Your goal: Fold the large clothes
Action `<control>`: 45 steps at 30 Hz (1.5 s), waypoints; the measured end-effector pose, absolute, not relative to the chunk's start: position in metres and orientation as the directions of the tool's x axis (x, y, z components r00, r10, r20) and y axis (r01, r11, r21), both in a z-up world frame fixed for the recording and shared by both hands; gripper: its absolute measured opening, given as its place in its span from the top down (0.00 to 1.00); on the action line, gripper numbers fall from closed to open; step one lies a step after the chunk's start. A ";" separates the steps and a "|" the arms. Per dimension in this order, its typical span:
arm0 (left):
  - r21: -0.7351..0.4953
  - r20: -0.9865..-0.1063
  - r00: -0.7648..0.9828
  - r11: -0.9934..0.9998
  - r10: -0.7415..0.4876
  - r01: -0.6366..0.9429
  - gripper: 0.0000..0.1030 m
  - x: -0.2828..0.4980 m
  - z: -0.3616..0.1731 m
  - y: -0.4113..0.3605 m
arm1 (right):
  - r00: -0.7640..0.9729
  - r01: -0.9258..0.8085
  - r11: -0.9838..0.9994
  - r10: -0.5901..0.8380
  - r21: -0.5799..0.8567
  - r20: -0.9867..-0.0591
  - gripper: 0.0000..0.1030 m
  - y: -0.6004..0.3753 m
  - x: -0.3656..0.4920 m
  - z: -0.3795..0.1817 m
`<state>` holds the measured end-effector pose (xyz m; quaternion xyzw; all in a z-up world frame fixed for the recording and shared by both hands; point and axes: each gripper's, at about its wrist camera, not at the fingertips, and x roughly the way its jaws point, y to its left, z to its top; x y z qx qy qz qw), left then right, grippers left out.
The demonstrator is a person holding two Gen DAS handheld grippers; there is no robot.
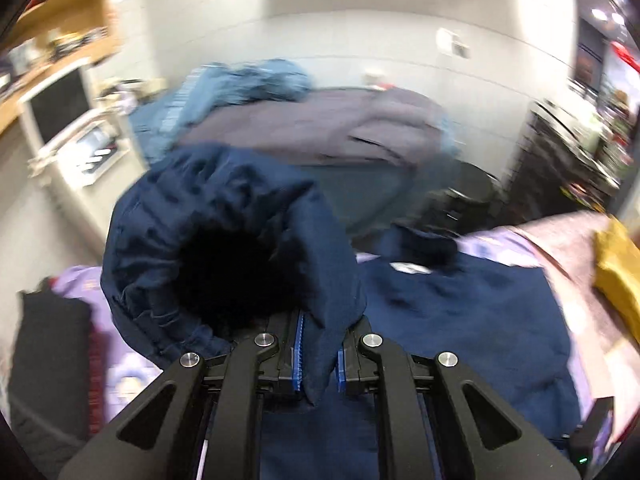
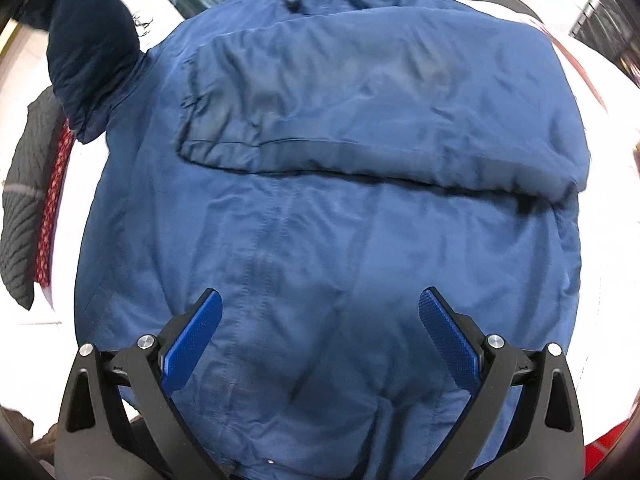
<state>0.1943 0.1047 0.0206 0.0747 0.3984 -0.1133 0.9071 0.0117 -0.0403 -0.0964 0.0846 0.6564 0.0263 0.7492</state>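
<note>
Pinching a sleeve, the left gripper overlooks blurry shelves; right gripper gapes empty above the jacket.

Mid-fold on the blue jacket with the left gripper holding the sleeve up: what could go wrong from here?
1. The left gripper pinches only a thin edge of the navy blue jacket's sleeve; it may slip out.
2. The right gripper hangs open above the jacket's back, so nothing pins it; pulling the sleeve could drag the already folded sleeve loose.
</note>
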 end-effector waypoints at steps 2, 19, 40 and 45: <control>0.043 -0.763 0.620 0.944 -0.181 0.328 0.89 0.189 0.003 0.066 | 0.140 0.102 0.982 0.146 0.160 -0.979 0.05 -0.052 0.007 -0.097; 0.503 -0.816 0.548 0.696 0.186 0.513 0.05 0.131 -0.120 -0.063 | 0.091 0.231 0.963 0.123 0.141 -0.988 0.05 -0.093 -0.005 -0.116; 0.460 -0.759 0.640 0.794 0.118 0.398 0.06 0.103 -0.085 -0.013 | 0.096 0.294 0.945 0.122 0.145 -0.988 0.06 -0.124 0.015 -0.121; 0.393 -0.844 0.485 0.880 0.231 0.266 0.06 0.111 -0.119 0.073 | 0.134 0.234 0.957 0.140 0.169 -0.981 0.06 -0.111 0.045 -0.110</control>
